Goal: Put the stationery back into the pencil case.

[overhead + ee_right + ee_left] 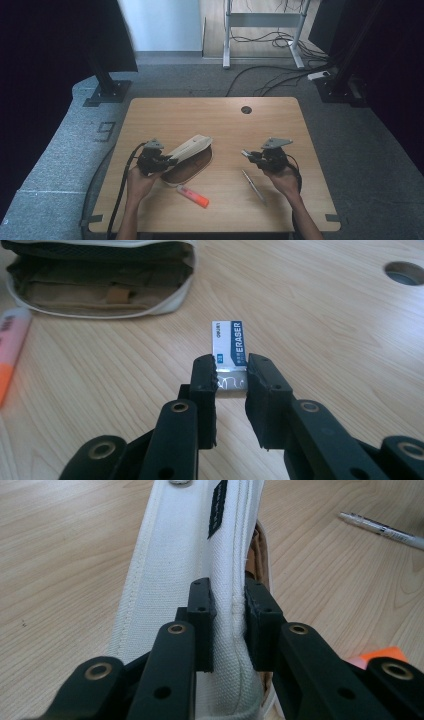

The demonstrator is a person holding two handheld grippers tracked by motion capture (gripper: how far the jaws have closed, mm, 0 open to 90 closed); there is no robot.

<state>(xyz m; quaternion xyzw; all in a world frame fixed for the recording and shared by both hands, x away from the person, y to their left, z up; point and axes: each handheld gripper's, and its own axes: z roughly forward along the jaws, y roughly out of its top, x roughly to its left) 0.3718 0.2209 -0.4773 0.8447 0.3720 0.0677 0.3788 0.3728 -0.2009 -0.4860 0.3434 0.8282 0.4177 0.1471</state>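
A cream canvas pencil case point(189, 156) lies open on the wooden table point(165, 112), its brown lining point(100, 290) showing. My left gripper point(167, 161) is shut on the case's raised lid point(200, 555); its pads pinch the canvas edge point(228, 615). My right gripper point(248, 155) hovers right of the case, shut on a small eraser point(229, 347) in a blue and white sleeve, whose far end sticks out past the jaws. An orange and pink highlighter point(192, 195) lies in front of the case. A silver pen point(254, 187) rests on the table below the right gripper.
A round cable hole point(246, 109) sits near the table's far edge. Black stands point(107, 85) and loose cables point(280, 75) are on the floor beyond the table. Bare wood stretches across the far half of the tabletop.
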